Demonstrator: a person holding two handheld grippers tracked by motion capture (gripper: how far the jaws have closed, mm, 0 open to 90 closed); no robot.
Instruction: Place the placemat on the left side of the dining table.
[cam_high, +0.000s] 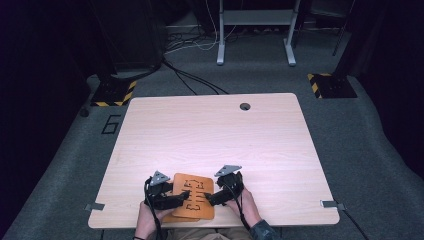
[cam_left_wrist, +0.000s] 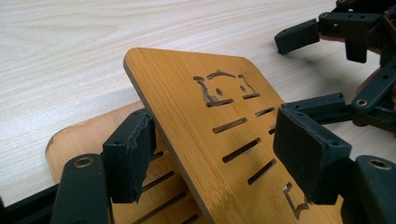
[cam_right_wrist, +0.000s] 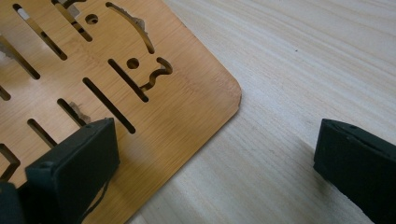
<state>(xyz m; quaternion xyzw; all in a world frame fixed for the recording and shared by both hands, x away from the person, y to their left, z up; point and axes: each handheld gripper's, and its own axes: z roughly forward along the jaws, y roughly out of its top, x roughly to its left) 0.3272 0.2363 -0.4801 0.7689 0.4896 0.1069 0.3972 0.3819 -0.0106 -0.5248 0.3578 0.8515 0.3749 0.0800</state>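
Observation:
Two orange bamboo boards with slots and cut-out shapes lie stacked at the table's front edge. The upper board (cam_high: 193, 196) (cam_left_wrist: 205, 121) (cam_right_wrist: 140, 84) is tilted, its edge raised off the lower board (cam_left_wrist: 79, 140) (cam_high: 174, 217). My left gripper (cam_high: 182, 196) (cam_left_wrist: 215, 161) is open and straddles that raised edge, one pad below the edge and one above the face. My right gripper (cam_high: 209, 198) (cam_right_wrist: 215, 172) is open at the board's other side, with one pad (cam_right_wrist: 74, 168) over the board and the other over bare table. It also appears across the board as the right gripper (cam_left_wrist: 285, 74).
The light wooden table (cam_high: 210, 135) stretches bare beyond the boards, with a cable hole (cam_high: 244, 106) near its far edge. Metal clips (cam_high: 94, 206) (cam_high: 331, 204) sit at the front corners. A white desk frame (cam_high: 255, 30) and striped bases (cam_high: 114, 94) stand on the grey floor.

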